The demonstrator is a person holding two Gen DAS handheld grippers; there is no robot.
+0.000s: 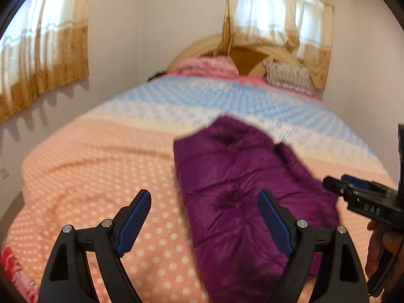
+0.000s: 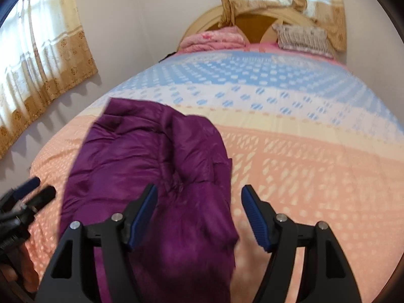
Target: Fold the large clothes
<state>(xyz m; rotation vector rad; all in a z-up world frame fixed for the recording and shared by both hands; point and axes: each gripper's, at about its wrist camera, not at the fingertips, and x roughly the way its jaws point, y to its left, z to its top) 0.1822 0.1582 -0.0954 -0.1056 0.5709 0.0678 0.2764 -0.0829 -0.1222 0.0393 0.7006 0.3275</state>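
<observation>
While purple jacket (image 1: pixel 240 189) lies folded, left hand-held gripper (image 1: pixel 204 217), right hand-held gripper (image 2: pixel 199 214) gape wide, empty.

Jacket (image 1: pixel 242 181): solid purple with a slight sheen, quilted in stitched panels; it lies below and between the jaws. Bedspread (image 1: pixel 101 166): salmon-pink with white dots under the jaws, a cream band ahead of them, then white with blue marks, then blue with white dots farthest ahead. Grippers: black frames, blue textured pads (image 1: pixel 136 217), silver pivot screws. Curtains (image 1: pixel 43 58): sheer cream above, golden-tan lace border below. Walls: plain white. Headboard (image 2: pixel 252 20): tan wood. Ahead of the left jaw, a pink bundle (image 2: pixel 214 39), possibly floral; the view is blurred. Pillow (image 2: pixel 303 38): grey and white pattern.
</observation>
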